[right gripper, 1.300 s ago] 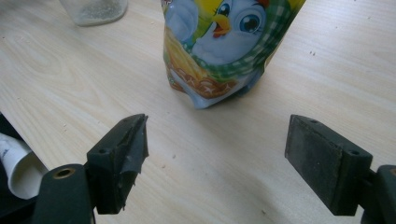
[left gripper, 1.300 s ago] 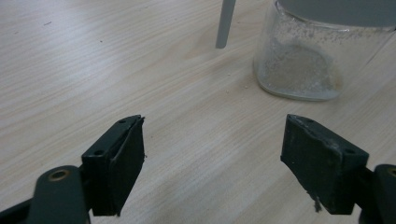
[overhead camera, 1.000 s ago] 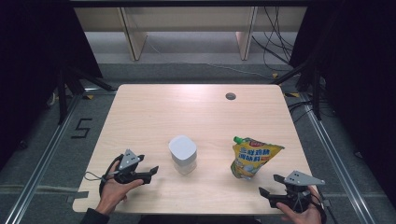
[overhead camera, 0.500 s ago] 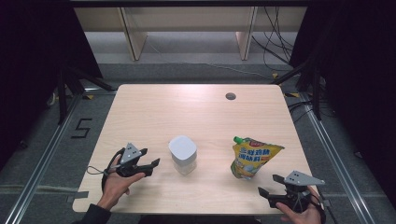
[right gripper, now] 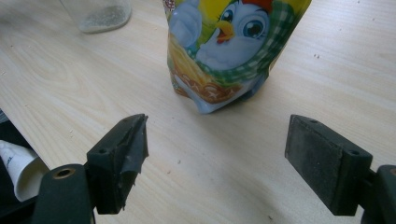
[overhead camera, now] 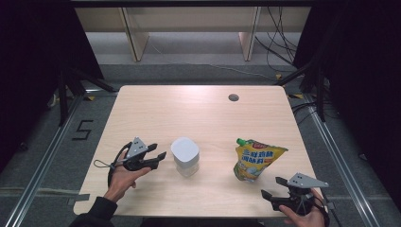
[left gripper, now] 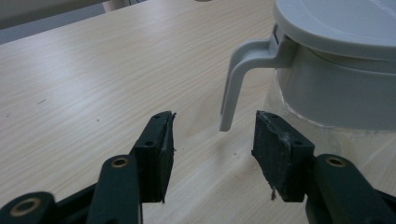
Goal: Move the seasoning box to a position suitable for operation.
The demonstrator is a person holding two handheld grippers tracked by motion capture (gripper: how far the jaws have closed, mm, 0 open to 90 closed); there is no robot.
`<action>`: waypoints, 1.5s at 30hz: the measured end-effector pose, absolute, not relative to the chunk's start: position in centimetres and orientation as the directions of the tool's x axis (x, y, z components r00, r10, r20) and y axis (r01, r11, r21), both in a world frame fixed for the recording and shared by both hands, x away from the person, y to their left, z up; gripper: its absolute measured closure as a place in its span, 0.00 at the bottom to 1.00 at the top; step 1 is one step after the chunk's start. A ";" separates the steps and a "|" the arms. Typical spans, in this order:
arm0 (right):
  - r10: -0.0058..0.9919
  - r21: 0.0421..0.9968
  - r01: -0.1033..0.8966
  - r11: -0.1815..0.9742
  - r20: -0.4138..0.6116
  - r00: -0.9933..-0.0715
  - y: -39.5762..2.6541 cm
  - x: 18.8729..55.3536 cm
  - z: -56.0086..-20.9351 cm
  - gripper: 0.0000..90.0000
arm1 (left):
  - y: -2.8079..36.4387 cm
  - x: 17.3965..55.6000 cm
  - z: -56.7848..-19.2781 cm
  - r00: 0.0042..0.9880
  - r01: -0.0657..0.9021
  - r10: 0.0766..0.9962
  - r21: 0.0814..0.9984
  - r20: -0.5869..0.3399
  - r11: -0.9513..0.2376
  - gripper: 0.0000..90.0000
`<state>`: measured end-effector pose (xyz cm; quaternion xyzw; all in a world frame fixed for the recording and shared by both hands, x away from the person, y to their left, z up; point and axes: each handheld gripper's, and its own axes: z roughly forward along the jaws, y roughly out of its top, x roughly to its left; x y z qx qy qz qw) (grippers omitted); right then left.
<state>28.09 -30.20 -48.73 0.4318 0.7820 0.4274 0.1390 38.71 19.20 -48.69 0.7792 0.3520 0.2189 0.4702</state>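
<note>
A clear container [overhead camera: 185, 157] with a pale grey lid stands near the table's front, left of centre. My left gripper [overhead camera: 157, 151] sits just left of it and points at it. In the left gripper view the lid's curved grey handle [left gripper: 238, 79] hangs just ahead of my left gripper [left gripper: 214, 122]. Its jaws have just been closing, and their pads touch nothing. A yellow spouted pouch [overhead camera: 257, 160] with a green cap and a cartoon chick [right gripper: 229, 51] stands to the right. My right gripper [overhead camera: 271, 187] rests near the front edge, wide open [right gripper: 217, 128], a short way from the pouch.
The light wooden table [overhead camera: 198, 113] has a round cable hole [overhead camera: 233, 98] at the back right. Dark floor and metal rails surround it. The container's clear base [right gripper: 100, 14] appears at the top left of the right gripper view.
My left gripper has moved right toward the container, and its jaws stand narrower than before. The right gripper, the pouch and the container have stayed put.
</note>
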 end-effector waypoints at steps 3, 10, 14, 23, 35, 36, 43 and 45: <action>0.789 0.795 0.534 0.287 0.120 -0.603 -30.3 28.2 -48.8 0.25 | 18.6 39.2 -48.9 0.677 0.329 0.735 0.882 0.028 -0.337 0.54; 0.794 0.786 0.556 0.270 0.145 -0.590 -30.2 28.2 -48.8 0.25 | 17.4 40.8 -49.3 0.681 0.328 0.732 0.883 0.026 -0.337 0.59; 0.789 0.793 0.531 0.300 0.107 -0.605 -30.4 28.3 -48.8 0.25 | 16.6 41.6 -49.5 0.695 0.325 0.719 0.886 0.014 -0.331 0.62; 0.791 0.787 0.537 0.302 0.108 -0.602 -30.5 28.3 -48.8 0.25 | 15.4 42.7 -49.8 0.714 0.320 0.700 0.881 0.018 -0.349 0.75; 0.786 0.788 0.533 0.307 0.106 -0.609 -30.4 28.4 -48.9 0.25 | 15.1 42.2 -49.4 0.717 0.319 0.695 0.863 0.050 -0.391 0.89; 0.792 0.771 0.570 0.283 0.147 -0.592 -30.3 28.1 -48.9 0.25 | 15.1 42.0 -49.4 0.712 0.329 0.701 0.864 0.037 -0.380 0.88; 0.787 0.785 0.540 0.304 0.113 -0.606 -30.5 28.3 -48.9 0.25 | 15.9 40.2 -49.1 0.684 0.375 0.729 0.852 0.012 -0.366 0.85; 0.787 0.787 0.537 0.303 0.111 -0.606 -30.4 28.4 -48.9 0.25 | 16.1 39.5 -49.1 0.674 0.386 0.739 0.847 0.012 -0.365 0.84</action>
